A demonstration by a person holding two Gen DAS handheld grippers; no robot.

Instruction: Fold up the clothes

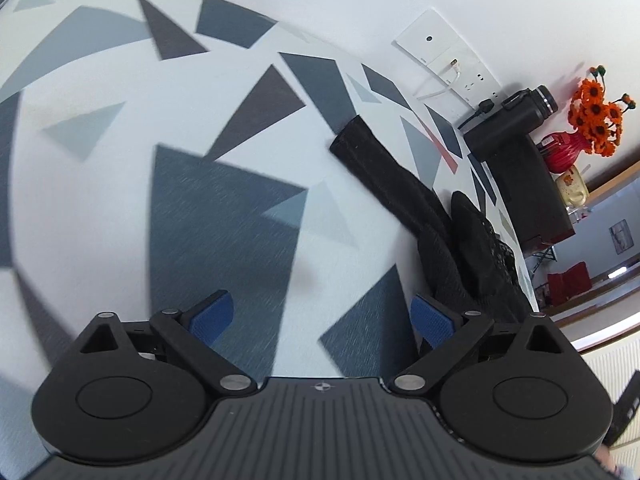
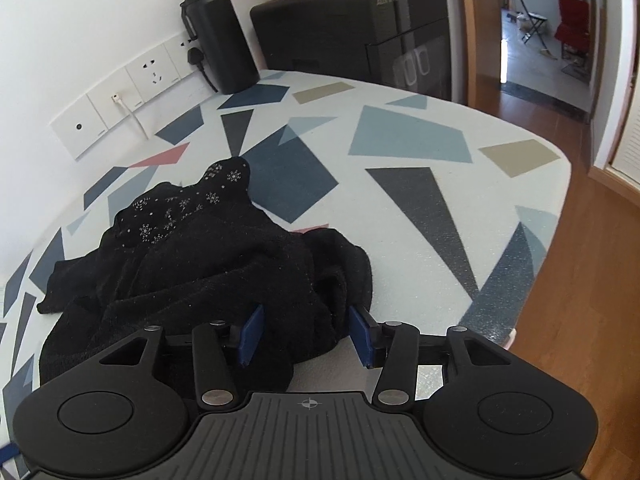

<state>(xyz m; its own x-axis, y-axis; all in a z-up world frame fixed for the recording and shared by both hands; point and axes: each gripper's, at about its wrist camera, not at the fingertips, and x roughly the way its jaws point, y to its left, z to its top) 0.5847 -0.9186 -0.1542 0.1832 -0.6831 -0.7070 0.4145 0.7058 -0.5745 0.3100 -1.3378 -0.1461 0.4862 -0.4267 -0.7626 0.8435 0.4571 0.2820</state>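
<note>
On patterned table (image 2: 400, 136), crumpled black garment (image 2: 208, 264); snowflake-dotted patch uppermost

Black knit garment (image 2: 208, 264), small white snowflake motifs on its upper part. Tablecloth (image 2: 400, 200) pale grey-white with angular patches: navy, slate, light blue, charcoal, tan, salmon. Gripper pads (image 2: 253, 334) blue, on black linkages. Flask (image 2: 218, 32) black with silver bands. Cabinet (image 2: 360, 28) black. Flowers (image 1: 596, 116) orange, dark-centred, in red vase (image 1: 566, 150). Wall sockets (image 2: 120, 100) white.
</note>
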